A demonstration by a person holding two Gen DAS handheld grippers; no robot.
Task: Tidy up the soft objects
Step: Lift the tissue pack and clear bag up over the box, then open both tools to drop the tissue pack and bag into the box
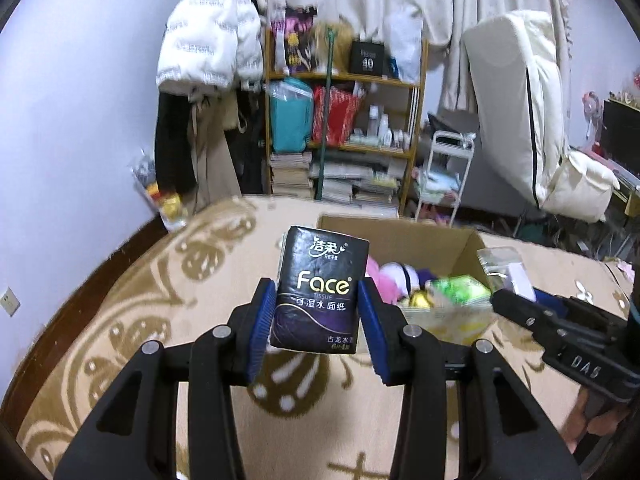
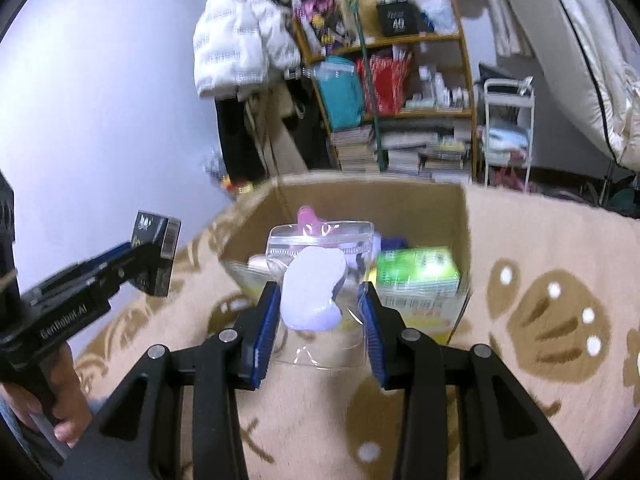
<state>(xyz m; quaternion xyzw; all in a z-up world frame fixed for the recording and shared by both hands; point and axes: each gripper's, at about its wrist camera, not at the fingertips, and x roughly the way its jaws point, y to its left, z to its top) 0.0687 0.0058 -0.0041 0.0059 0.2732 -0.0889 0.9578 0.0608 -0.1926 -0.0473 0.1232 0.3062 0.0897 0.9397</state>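
Both grippers are loaded. The left gripper (image 1: pixel 318 316) has its jaws clamped on one black tissue pack (image 1: pixel 320 292); the right gripper (image 2: pixel 320 316) pinches one clear zip pouch (image 2: pixel 320 280) holding a lilac thing. One cardboard box (image 2: pixel 360 200) sits just ahead of both jaws, already stuffed. My worry: that pouch is slippery plastic and could slide out early, or both could collide over the box opening.

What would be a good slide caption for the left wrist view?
Left tongs gripping a black "Face" tissue pack above the beige patterned blanket, before an open brown cardboard box of soft items.
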